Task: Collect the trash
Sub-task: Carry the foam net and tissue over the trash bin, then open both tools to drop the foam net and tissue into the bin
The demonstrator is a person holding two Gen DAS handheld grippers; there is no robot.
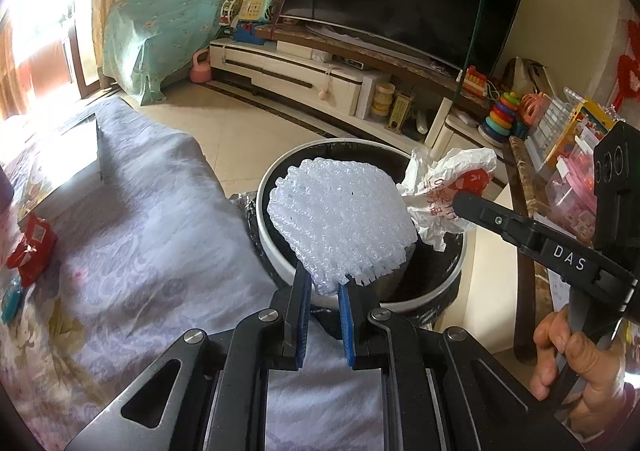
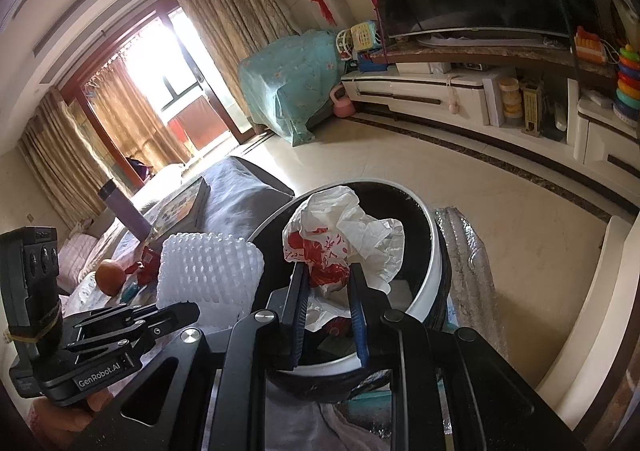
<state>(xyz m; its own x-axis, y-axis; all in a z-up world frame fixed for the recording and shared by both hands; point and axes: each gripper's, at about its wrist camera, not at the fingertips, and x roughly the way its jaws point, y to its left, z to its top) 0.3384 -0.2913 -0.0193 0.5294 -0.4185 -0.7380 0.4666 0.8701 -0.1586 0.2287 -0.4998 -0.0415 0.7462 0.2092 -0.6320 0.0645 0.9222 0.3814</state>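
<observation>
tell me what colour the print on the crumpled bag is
Red print on the white crumpled bag, clearest in the right wrist view.

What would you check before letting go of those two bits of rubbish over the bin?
1. Left gripper grips the white foam fruit net: ok.
2. Right gripper grips the crumpled white and red plastic bag: ok.
3. Foam net above the opening of the trash bin: ok in the left wrist view, though part overhangs the near rim.
4. Bag above the opening: ok in the right wrist view.
5. Bin open, no lid in the way: ok.
6. Room left inside the bin: cannot tell, the held items hide most of it.
</observation>
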